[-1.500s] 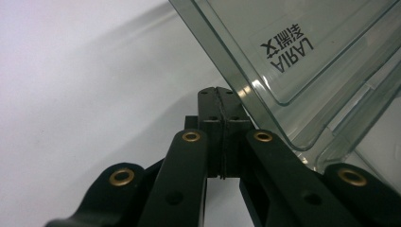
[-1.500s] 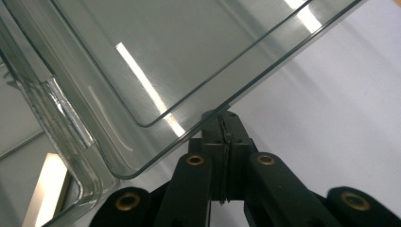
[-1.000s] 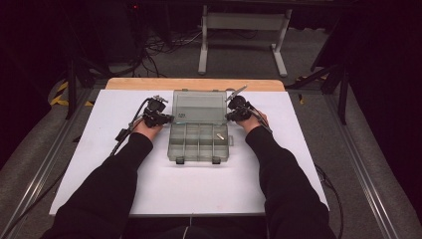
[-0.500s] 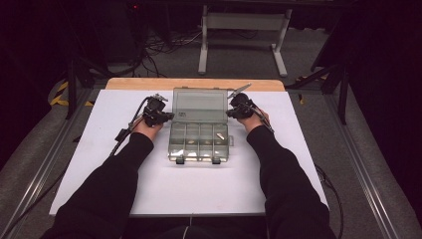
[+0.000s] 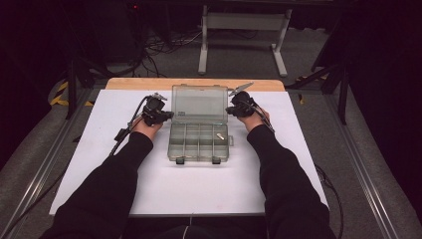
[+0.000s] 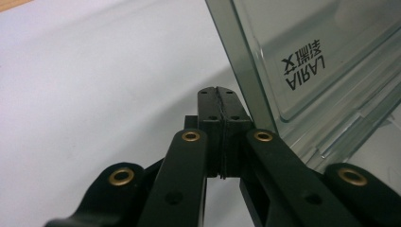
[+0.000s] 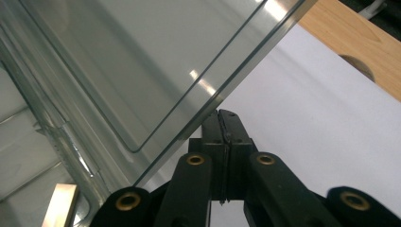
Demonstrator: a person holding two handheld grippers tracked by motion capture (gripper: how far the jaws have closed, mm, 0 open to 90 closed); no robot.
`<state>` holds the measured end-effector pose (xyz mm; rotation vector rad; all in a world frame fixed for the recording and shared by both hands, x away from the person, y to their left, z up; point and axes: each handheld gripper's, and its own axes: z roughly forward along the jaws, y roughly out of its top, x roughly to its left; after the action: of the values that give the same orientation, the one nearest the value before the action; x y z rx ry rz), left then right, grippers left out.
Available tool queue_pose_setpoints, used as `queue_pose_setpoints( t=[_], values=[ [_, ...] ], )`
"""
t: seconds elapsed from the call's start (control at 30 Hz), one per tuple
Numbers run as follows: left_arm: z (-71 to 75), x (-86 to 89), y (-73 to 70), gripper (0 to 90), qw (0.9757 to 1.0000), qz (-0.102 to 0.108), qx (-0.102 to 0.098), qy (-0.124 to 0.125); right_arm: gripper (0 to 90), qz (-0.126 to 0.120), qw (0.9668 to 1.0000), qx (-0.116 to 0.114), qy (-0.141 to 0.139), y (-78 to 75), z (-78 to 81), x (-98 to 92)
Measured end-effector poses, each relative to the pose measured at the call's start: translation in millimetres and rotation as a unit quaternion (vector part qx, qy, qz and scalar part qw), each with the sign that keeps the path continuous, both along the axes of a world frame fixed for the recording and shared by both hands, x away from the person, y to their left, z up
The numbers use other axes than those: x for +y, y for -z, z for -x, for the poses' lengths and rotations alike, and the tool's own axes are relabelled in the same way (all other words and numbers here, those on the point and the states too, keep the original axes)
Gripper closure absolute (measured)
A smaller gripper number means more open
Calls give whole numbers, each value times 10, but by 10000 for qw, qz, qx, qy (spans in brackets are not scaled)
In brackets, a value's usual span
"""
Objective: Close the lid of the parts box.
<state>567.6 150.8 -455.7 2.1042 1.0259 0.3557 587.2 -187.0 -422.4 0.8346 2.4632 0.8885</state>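
While one organizer box (image 5: 200, 130) lies open, two hand-held grippers (both closed) flank it.

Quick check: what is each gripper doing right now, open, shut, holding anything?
Left gripper: jaws shut, nothing between them, beside the open lid of the clear organizer box.
Right gripper: jaws shut, empty, at the lid's other edge.

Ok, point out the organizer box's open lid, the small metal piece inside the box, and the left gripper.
Lid (image 5: 199, 102): high view, middle of the raised clear panel.
Small metal piece (image 5: 220, 135): high view, its middle, in a right-hand compartment.
Left gripper (image 6: 219, 94): left gripper view, the closed tips beside the lid's edge.
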Motion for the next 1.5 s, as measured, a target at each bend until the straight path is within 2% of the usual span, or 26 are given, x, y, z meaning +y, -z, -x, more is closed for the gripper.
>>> queue_pose_setpoints(
  t=[0.6,0.7,1.27,1.5],
  values=[
    [34,22,-69,896,9999,88,-115,13,900,-195,9996,-156,-98,-111,63,-38],
    [51,33,-84,896,9998,64,-169,128,900,-213,9995,-199,-140,-137,84,-42],
    [109,53,-169,892,9994,122,-249,220,900,-292,9986,-328,-310,-237,188,-43],
    [134,65,-192,882,9992,91,-259,305,900,-262,9979,-358,-475,-258,255,-58]
  ],
)
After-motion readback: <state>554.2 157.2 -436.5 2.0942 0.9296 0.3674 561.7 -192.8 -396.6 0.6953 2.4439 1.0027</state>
